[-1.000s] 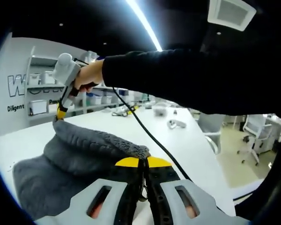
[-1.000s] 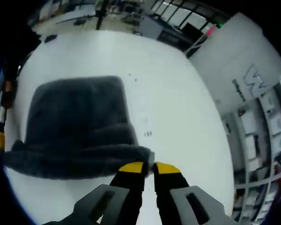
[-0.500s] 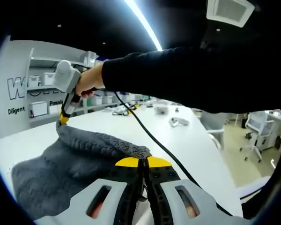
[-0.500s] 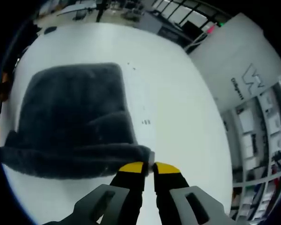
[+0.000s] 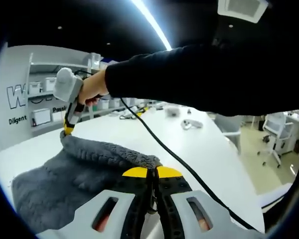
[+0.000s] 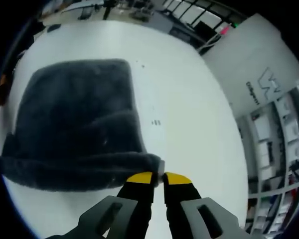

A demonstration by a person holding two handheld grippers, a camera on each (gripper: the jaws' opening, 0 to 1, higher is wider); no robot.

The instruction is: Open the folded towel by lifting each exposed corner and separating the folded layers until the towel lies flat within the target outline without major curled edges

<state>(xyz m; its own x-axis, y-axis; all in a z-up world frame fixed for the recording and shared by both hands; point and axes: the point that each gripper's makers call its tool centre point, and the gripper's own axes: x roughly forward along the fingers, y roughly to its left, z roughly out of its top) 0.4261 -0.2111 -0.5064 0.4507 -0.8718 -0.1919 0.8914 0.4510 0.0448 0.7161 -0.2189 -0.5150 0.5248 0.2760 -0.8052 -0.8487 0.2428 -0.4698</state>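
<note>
In the right gripper view, the right gripper [image 6: 159, 178] rises from the bottom centre of the frame, its grey jaws tipped with yellow pads and drawn together on one corner of a dark grey, fuzzy terry towel [image 6: 74, 119]. From that pinched corner a thick rolled edge of the towel runs leftward across the lower left of the frame, lifted above the rest of the cloth. The rest of the towel spreads up into the upper left, lying on a smooth white table [image 6: 189, 99]. A few small dark marks [image 6: 156, 122] sit on the table just right of the towel. Shelving with white boxes [image 6: 274, 144] lines the right edge.
</note>
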